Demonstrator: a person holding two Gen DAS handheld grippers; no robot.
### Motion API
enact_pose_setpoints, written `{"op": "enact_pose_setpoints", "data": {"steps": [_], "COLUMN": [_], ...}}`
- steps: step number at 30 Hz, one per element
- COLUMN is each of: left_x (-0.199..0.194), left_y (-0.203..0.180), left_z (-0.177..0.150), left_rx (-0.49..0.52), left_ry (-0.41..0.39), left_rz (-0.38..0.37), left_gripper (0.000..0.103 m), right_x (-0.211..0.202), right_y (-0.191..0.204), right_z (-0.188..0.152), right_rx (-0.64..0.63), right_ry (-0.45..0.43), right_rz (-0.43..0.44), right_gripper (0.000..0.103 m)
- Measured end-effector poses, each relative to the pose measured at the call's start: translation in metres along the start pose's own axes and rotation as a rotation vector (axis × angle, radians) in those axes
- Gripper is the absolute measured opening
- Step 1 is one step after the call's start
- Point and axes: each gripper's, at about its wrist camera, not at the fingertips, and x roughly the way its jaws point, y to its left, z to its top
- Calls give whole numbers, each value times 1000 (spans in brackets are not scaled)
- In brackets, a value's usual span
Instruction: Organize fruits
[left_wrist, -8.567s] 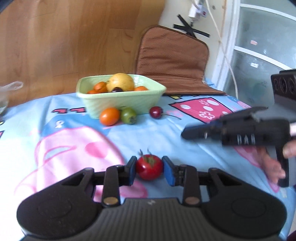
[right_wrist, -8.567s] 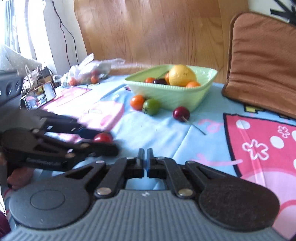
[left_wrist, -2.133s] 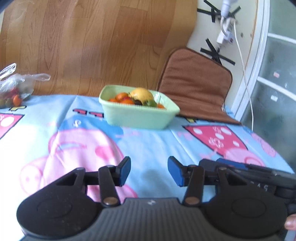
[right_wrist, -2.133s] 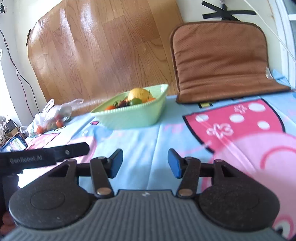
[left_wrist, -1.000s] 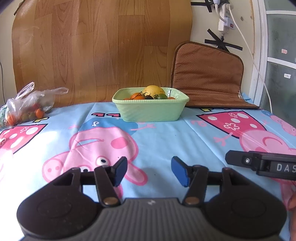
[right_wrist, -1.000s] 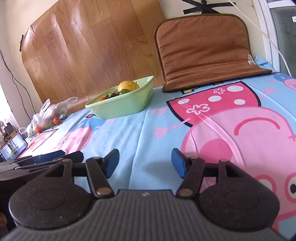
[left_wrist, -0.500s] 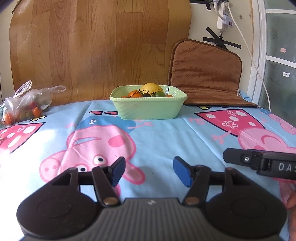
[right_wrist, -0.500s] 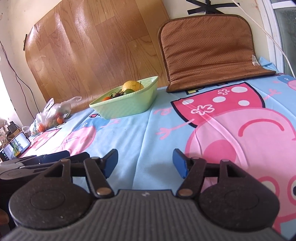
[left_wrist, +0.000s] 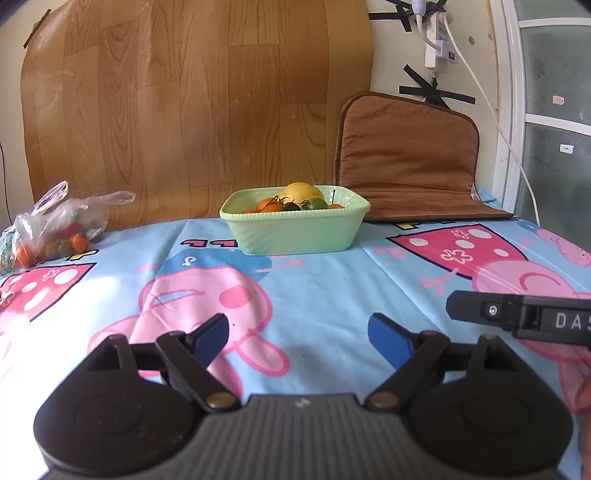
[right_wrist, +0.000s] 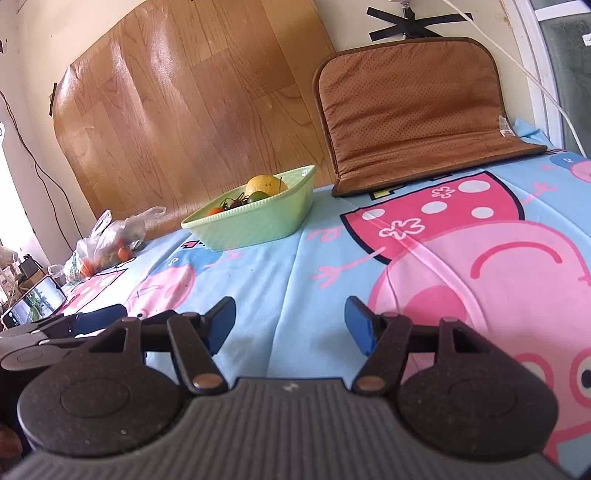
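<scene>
A light green bowl (left_wrist: 295, 232) stands at the far side of the table and holds a yellow fruit (left_wrist: 301, 192), orange tomatoes and a green one. It also shows in the right wrist view (right_wrist: 255, 221). My left gripper (left_wrist: 297, 334) is open and empty, low over the cartoon tablecloth, well short of the bowl. My right gripper (right_wrist: 290, 325) is open and empty, also near the front. Each gripper shows at the edge of the other's view.
A clear plastic bag of small tomatoes (left_wrist: 55, 229) lies at the far left. A brown cushion (left_wrist: 406, 158) leans on the wall behind the bowl. A phone (right_wrist: 33, 301) stands at the left edge. A wooden board covers the wall.
Since 8.6 s ago the loose fruits have gone from the cloth into the bowl. Both grippers have pulled back from the bowl. In the last second both opened a little wider.
</scene>
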Motion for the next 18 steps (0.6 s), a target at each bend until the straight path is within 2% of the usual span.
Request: {"op": "enact_pose_setpoints", "data": {"steps": [2,4,12,14,16,18], "left_x": [-1,-4,-4,-4,-4,-6], "left_y": [0,-2,4,5,3,2], "left_z": [0,-1,0,-1,0,-1], "left_rx": [3,11,-21,-29,-21,-7], "left_ry": [-10,-26,-27,-24,-20,-33], "left_rz": [5,12,18,39,62,50], "left_gripper": [100,103,103,103,103,103], "right_x": [0,-1,-2,-2,-1,-1], "right_y": [0,0,1,1,1,0], "right_z": [0,0,-1,-1,0,0], "right_rx": [7,11,16,18,17,15], "right_ry": [-1,-5,-10,-10,-8,-8], "right_rz": [-2,-5,-20,-22,-25,-24], "right_gripper": [67,67,67,68,68,68]}}
